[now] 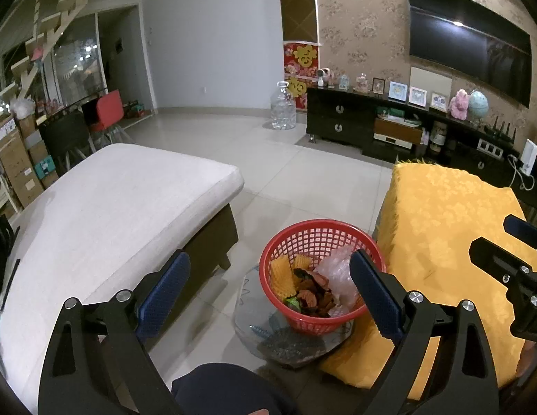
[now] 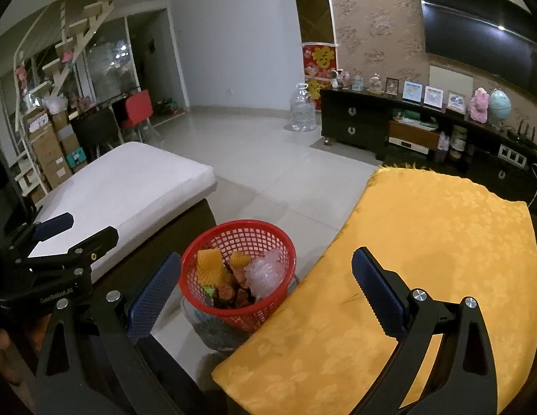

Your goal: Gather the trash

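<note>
A red mesh basket (image 1: 322,233) (image 2: 238,231) stands on the tiled floor between a white-cushioned seat and a yellow-covered table. It holds trash: yellow foam netting (image 1: 281,273) (image 2: 210,265), clear bubble wrap (image 1: 334,269) (image 2: 265,274) and brown and orange scraps (image 1: 311,294) (image 2: 234,292). My left gripper (image 1: 268,292) hangs open above the basket with nothing between its blue pads. My right gripper (image 2: 265,285) is open too, straddling the basket's right side and the table's edge. Each gripper shows at the edge of the other's view.
The white-cushioned seat (image 1: 106,204) (image 2: 126,186) lies to the left, the yellow-covered table (image 1: 445,214) (image 2: 424,242) to the right. Beyond are open floor tiles, a large water bottle (image 1: 283,107), a dark TV cabinet (image 1: 389,128) and stacked boxes (image 1: 19,162). A person's dark knee (image 1: 227,387) is below.
</note>
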Action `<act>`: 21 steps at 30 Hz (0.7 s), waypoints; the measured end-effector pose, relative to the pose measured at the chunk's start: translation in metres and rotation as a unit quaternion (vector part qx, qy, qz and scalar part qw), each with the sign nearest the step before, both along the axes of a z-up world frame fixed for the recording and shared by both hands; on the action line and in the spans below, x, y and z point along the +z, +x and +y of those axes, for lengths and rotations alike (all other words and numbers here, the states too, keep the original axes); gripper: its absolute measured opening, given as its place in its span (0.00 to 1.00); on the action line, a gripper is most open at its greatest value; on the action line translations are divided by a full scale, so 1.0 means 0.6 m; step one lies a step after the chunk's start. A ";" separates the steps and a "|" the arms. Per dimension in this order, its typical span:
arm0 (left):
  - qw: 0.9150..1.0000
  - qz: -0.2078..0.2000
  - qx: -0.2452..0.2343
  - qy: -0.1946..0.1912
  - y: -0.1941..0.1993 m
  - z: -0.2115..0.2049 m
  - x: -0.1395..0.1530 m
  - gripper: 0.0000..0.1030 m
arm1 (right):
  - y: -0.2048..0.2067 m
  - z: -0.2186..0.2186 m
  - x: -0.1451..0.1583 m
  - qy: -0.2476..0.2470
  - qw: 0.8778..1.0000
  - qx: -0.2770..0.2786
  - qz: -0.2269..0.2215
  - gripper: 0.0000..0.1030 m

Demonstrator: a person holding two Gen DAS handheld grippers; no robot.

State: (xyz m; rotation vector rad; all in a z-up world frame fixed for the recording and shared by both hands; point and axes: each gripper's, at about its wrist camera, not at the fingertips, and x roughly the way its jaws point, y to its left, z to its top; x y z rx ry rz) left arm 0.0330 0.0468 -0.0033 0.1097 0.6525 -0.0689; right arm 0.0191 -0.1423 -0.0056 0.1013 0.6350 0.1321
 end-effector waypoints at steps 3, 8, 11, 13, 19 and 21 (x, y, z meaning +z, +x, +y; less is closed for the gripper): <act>1.000 0.000 0.000 0.000 0.000 0.000 0.000 0.88 | 0.001 0.001 0.000 0.000 1.000 0.000 0.000 0.93; 1.000 0.001 0.000 0.000 -0.001 -0.001 -0.001 0.88 | 0.003 0.003 0.000 0.000 1.000 0.000 0.002 0.93; 1.000 0.004 0.000 0.000 -0.001 -0.001 -0.007 0.88 | 0.005 0.004 -0.005 0.000 1.000 0.003 0.004 0.93; 1.000 0.005 0.000 0.000 -0.002 -0.001 -0.010 0.88 | 0.005 0.005 -0.009 -0.001 1.000 0.005 0.006 0.93; 1.000 0.010 -0.002 0.002 0.006 -0.002 -0.016 0.88 | 0.006 0.006 -0.012 -0.001 1.000 0.005 0.008 0.93; 1.000 0.012 -0.002 0.001 0.008 -0.003 -0.018 0.88 | 0.006 0.007 -0.013 -0.002 1.000 0.004 0.009 0.93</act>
